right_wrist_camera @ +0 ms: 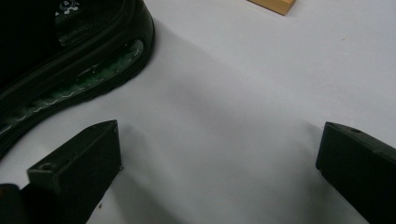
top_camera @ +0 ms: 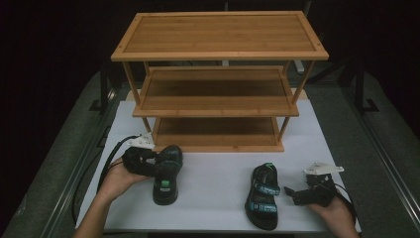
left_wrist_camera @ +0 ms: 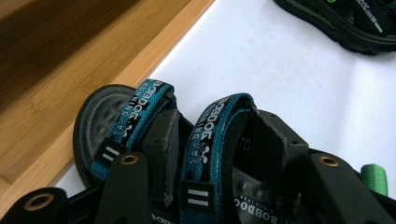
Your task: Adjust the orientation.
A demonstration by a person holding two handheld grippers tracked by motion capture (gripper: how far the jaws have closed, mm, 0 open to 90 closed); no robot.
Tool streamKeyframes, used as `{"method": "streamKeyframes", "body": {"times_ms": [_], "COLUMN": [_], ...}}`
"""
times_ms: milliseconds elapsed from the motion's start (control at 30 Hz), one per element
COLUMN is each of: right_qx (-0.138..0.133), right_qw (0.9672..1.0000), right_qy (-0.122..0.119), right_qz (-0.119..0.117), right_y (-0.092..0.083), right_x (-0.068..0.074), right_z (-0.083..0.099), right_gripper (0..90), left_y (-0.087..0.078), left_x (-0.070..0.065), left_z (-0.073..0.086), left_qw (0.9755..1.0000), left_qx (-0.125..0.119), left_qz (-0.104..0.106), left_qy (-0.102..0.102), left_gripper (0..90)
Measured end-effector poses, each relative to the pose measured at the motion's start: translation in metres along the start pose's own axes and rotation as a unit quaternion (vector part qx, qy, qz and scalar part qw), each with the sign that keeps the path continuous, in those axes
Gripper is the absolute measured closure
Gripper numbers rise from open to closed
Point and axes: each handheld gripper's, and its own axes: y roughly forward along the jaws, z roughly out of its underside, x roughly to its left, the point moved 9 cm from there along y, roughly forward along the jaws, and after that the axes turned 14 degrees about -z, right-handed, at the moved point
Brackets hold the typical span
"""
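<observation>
While left gripper (left_wrist_camera: 212, 154) straddles sandal strap (left_wrist_camera: 210, 135), right gripper (right_wrist_camera: 219, 163) idles beside other sandal (right_wrist_camera: 70, 70).

Left claw (top_camera: 157, 163) sits at the left sandal (top_camera: 167, 174), jaws in its straps, just in front of the wooden rack's (top_camera: 218, 74) bottom shelf. Right sandal (top_camera: 263, 196) lies flat on the white surface (top_camera: 213, 198). Right claw (top_camera: 292, 192) just beside it, not touching.
</observation>
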Motion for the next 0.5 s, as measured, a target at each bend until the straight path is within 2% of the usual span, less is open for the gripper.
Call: {"method": "streamKeyframes", "body": {"times_ms": [233, 300, 367, 500], "right_qx": [0.0, 0.0, 0.0, 0.0], "right_qw": [1.0, 1.0, 1.0, 1.0], "right_qy": [0.0, 0.0, 0.0, 0.0], "right_qz": [0.0, 0.0, 0.0, 0.0], "right_y": [0.0, 0.0, 0.0, 0.0], "right_x": [0.0, 0.0, 0.0, 0.0], "right_z": [0.0, 0.0, 0.0, 0.0], "right_gripper": [0.0, 0.0, 0.0, 0.0], "left_y": [0.0012, 0.0007, 0.0, -0.001], "left_x": [-0.0009, -0.0003, 0.0025, 0.0033], "left_z": [0.0039, 0.0052, 0.0066, 0.0066], "left_qw": [0.9999, 0.9999, 0.9997, 0.9997], "left_qx": [0.007, 0.011, 0.015, 0.014], "left_qz": [0.01, 0.004, -0.01, -0.01], "left_qy": [0.001, 0.008, 0.016, 0.019], "left_gripper": [56.6, 58.8, 66.1, 68.9]}}
